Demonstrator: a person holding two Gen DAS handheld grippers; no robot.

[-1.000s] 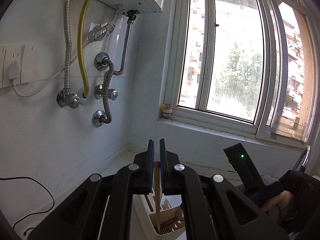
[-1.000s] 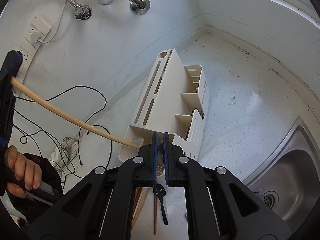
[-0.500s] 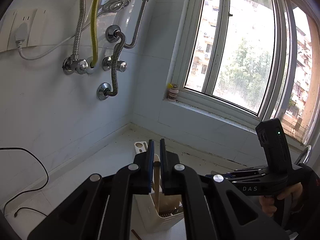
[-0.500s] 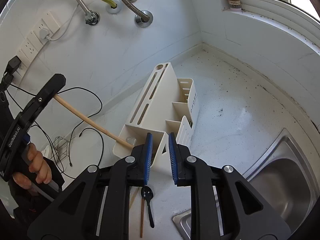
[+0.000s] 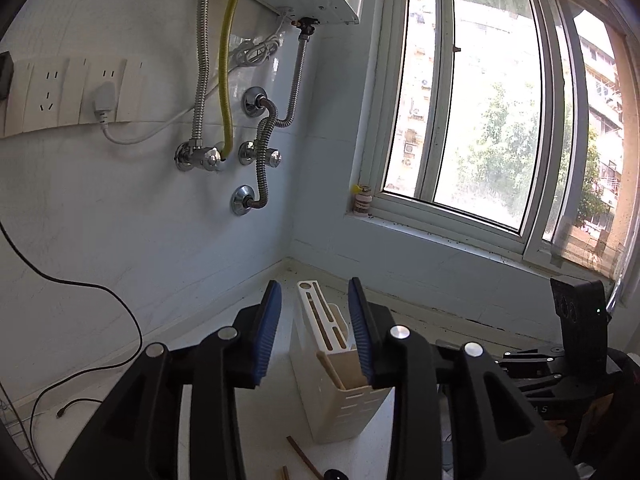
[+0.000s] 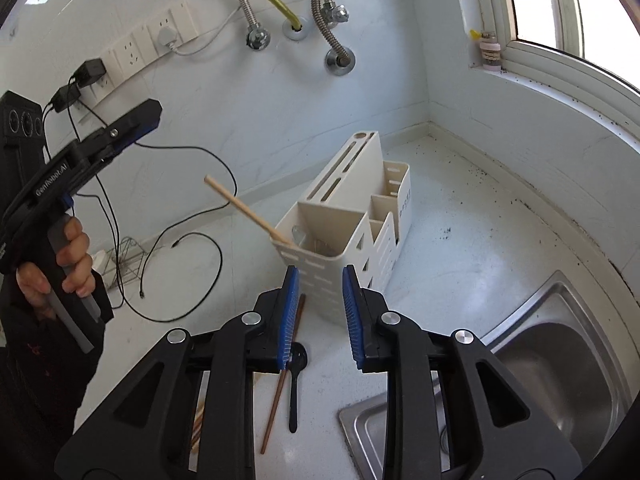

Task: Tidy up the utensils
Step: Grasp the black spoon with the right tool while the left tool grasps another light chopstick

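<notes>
A cream utensil holder (image 6: 352, 220) with knife slots and several compartments stands on the white counter; it also shows in the left wrist view (image 5: 332, 364). A light wooden chopstick (image 6: 246, 210) leans in its front compartment, tip sticking out to the upper left. My left gripper (image 5: 315, 332) is open and empty above the holder; it shows in the right wrist view (image 6: 132, 124) too. My right gripper (image 6: 318, 314) is open and empty just in front of the holder. A brown chopstick (image 6: 280, 388) and a black spoon (image 6: 294, 384) lie on the counter below it.
A steel sink (image 6: 540, 384) lies at the lower right. Black cables (image 6: 180, 248) and a wire rack (image 6: 128, 260) lie on the counter at left. Wall sockets (image 6: 148, 44) and metal hoses (image 5: 264, 136) are on the wall. A window (image 5: 480, 100) is at right.
My left gripper opened and let go of the light chopstick, which now rests in the holder, then pulled back and up. My right gripper opened wider.
</notes>
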